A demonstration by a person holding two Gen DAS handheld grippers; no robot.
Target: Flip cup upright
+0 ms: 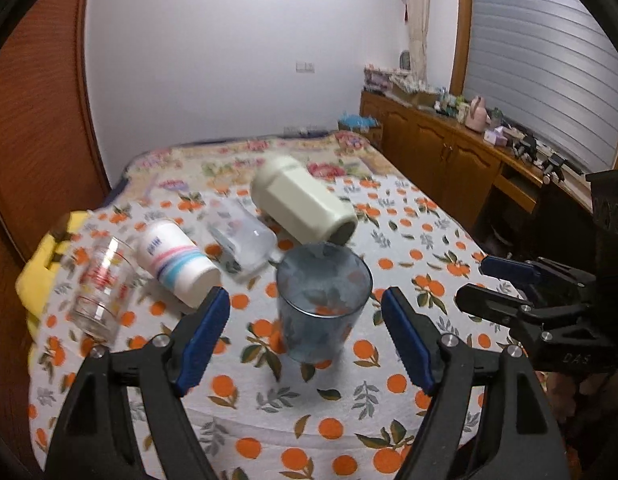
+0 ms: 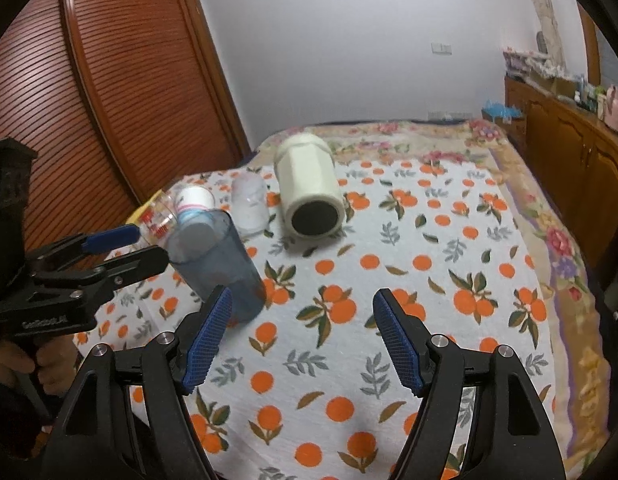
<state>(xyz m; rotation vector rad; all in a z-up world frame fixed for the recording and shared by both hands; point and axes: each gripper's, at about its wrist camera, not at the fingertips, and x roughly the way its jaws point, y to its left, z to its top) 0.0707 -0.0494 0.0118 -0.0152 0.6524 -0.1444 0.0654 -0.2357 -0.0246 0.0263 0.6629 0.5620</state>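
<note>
Tablecloth (image 1: pixel 389 384): 5 cups, 1 upright (image 1: pixel 323 304)

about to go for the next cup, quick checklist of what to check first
1. Blue cup upright, mouth up: ok.
2. Left claw open, not gripping the blue cup: ok.
3. Right claw open and holding nothing: ok.
4. Cream cup on its side, mouth facing the right claw: not ok, needs flipping.
5. Striped cup and frosted cup upright: not ok, both look tipped over.
6. Printed glass upright: cannot tell, blurred.
</note>
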